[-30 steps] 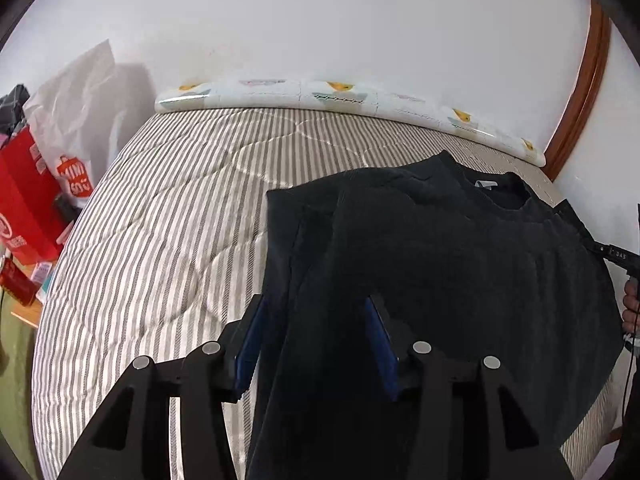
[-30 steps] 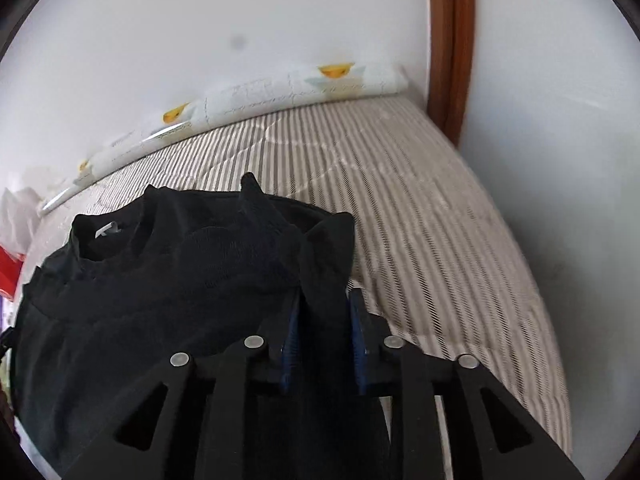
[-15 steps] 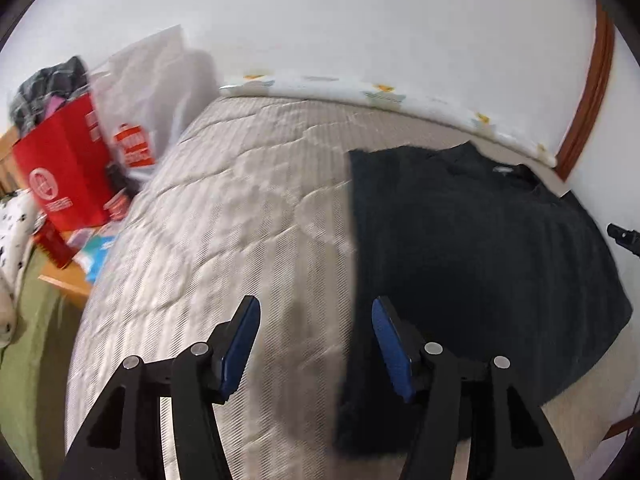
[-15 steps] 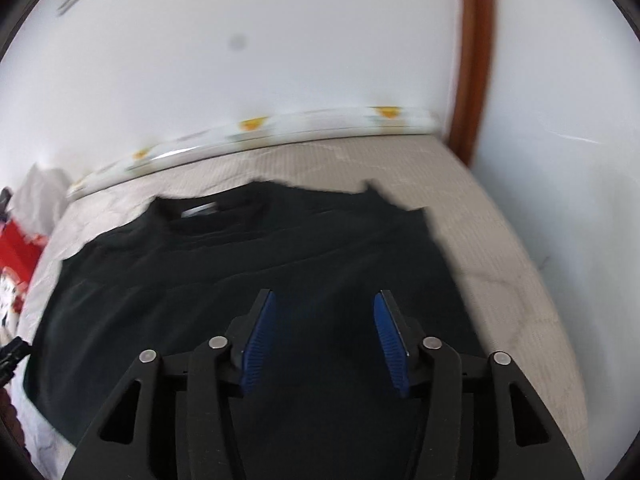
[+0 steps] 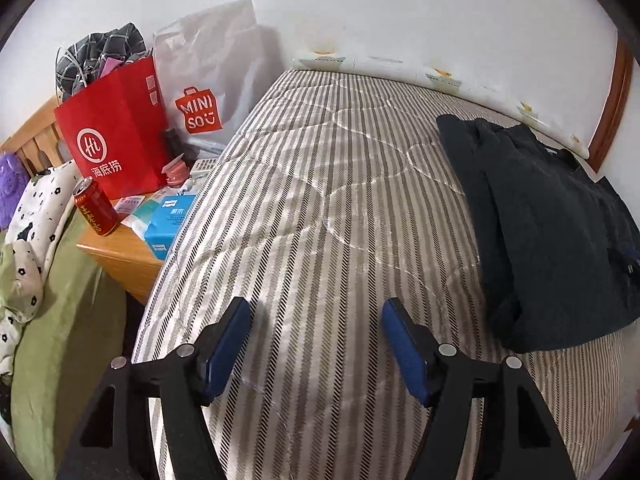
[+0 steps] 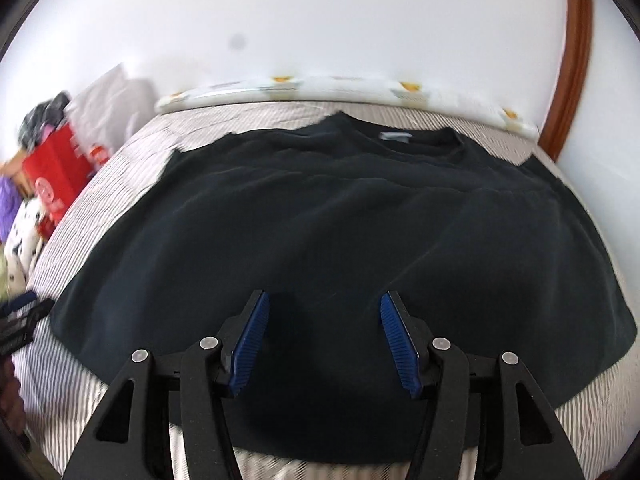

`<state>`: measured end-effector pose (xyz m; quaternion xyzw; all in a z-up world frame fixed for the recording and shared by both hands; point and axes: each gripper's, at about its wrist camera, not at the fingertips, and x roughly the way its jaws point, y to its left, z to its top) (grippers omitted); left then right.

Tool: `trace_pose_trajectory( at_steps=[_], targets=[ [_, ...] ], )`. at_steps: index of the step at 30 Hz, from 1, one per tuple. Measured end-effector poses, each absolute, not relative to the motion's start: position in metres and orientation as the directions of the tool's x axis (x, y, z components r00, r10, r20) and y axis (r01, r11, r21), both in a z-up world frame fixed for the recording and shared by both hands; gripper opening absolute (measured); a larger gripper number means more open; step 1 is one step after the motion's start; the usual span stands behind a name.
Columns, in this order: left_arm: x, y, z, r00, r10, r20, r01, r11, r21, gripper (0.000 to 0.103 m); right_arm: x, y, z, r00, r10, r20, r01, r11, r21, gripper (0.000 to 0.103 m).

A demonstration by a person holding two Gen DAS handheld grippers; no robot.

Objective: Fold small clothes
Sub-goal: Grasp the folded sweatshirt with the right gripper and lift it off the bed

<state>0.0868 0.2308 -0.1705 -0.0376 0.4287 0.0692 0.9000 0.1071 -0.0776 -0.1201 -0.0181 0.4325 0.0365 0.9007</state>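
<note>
A black shirt [image 6: 340, 232] lies on the striped mattress [image 6: 132, 148], collar and white label toward the wall, both sides folded in. In the left wrist view the shirt [image 5: 536, 216] is at the far right. My left gripper [image 5: 316, 332] is open and empty over bare mattress [image 5: 328, 208], to the left of the shirt. My right gripper [image 6: 322, 328] is open and empty above the shirt's near hem. The left gripper's tip [image 6: 20, 316] shows at the left edge of the right wrist view.
A wooden bedside table [image 5: 124, 256] left of the bed holds a red paper bag [image 5: 116, 136], a white Miniso bag [image 5: 208, 76], a red can [image 5: 96, 208] and a blue packet [image 5: 168, 220]. A green blanket [image 5: 60, 340] lies lower left. The wall [image 5: 400, 12] and wooden frame [image 6: 572, 60] stand behind.
Both grippers let go of the shirt's folded-in sides and opened. The left gripper swung left off the shirt over bare mattress. The right one pulled back to the near hem.
</note>
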Motion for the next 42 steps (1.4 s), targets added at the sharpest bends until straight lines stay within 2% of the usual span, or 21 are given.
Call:
trace_pose_trajectory(
  at_steps=[8,11,15,20,30,31,32,33,34,35,38,42],
  targets=[
    [0.1,0.243,-0.173,0.612,0.121,-0.782,-0.185,0.983,0.006,0.075,0.059,-0.027,-0.118,0.621,0.087,-0.779,-0.191,0.981,-0.042,0.059],
    [0.103,0.247,-0.174,0.603,0.136,-0.786,-0.199,0.98,0.018,0.081,0.046,-0.011,-0.12,0.612,0.123,-0.781,-0.23,0.973,-0.026,0.062],
    [0.104,0.252,-0.176,0.596,0.132,-0.792,-0.207,0.978,0.006,0.088,0.033,0.018,-0.126,0.618,0.11,-0.778,-0.277,0.957,-0.085,0.064],
    [0.104,0.252,-0.176,0.593,0.138,-0.794,-0.215,0.977,0.01,0.091,0.028,0.051,-0.132,0.624,0.104,-0.775,-0.355,0.921,-0.162,0.068],
    [0.104,0.255,-0.177,0.591,0.139,-0.795,-0.216,0.976,0.01,0.094,0.055,0.086,-0.144,0.658,0.07,-0.75,-0.388,0.885,-0.258,0.067],
    [0.104,0.254,-0.177,0.591,0.139,-0.795,-0.216,0.976,0.01,0.094,0.057,0.089,-0.144,0.666,0.068,-0.743,-0.385,0.884,-0.264,0.06],
    [0.104,0.254,-0.177,0.591,0.139,-0.795,-0.216,0.976,0.011,0.094,0.06,0.09,-0.144,0.674,0.066,-0.736,-0.382,0.884,-0.271,0.048],
    [0.104,0.255,-0.177,0.591,0.139,-0.795,-0.216,0.976,0.011,0.094,0.064,0.092,-0.144,0.677,0.058,-0.734,-0.378,0.883,-0.279,0.041],
    [0.104,0.255,-0.177,0.591,0.139,-0.795,-0.216,0.976,0.01,0.094,0.067,0.091,-0.143,0.682,0.06,-0.729,-0.376,0.883,-0.28,0.026],
    [0.104,0.254,-0.177,0.591,0.14,-0.795,-0.216,0.976,0.011,0.094,0.069,0.089,-0.139,0.687,0.074,-0.723,-0.377,0.886,-0.268,0.015],
    [0.102,0.249,-0.177,0.6,0.12,-0.791,-0.19,0.982,0.004,0.092,0.079,0.074,-0.123,0.666,0.158,-0.729,-0.383,0.911,-0.152,0.012],
    [0.097,0.225,-0.172,0.605,0.099,-0.79,-0.148,0.989,0.01,0.092,0.088,0.029,-0.092,0.672,0.272,-0.689,-0.354,0.935,0.024,0.011]
  ],
)
